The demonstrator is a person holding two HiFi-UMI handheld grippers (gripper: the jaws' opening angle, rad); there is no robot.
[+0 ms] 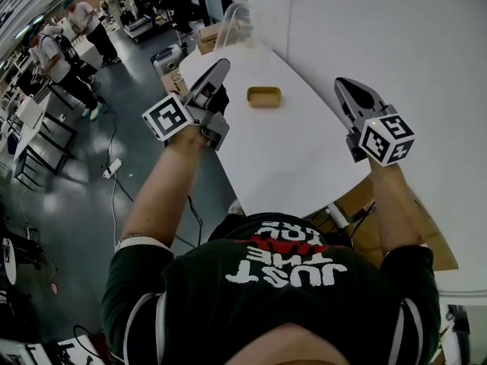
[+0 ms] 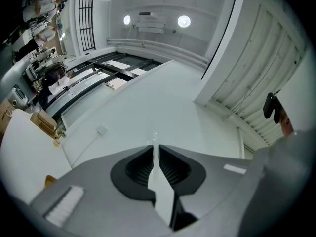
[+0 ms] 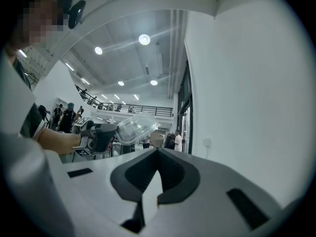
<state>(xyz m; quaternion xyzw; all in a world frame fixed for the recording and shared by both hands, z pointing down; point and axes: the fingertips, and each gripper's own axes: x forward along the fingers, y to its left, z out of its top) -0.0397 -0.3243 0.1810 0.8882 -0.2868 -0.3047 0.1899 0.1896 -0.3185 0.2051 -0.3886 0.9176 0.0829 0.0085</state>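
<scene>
While the left gripper [image 1: 221, 67] is held up above the white table [image 1: 281, 143], its jaws are pinched almost shut on the thin rim of a clear plastic container [image 3: 132, 127], which hangs in the air beyond them, off the table. The right gripper [image 3: 158, 151] is also up, its jaws together with nothing between them. A shallow brown tray [image 1: 264, 96] lies on the table between the two grippers, touched by neither and apparently empty.

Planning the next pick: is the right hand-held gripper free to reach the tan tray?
Probably yes: the right hand-held gripper hangs empty with jaws together, and only bare table lies between it and the tan tray.
</scene>
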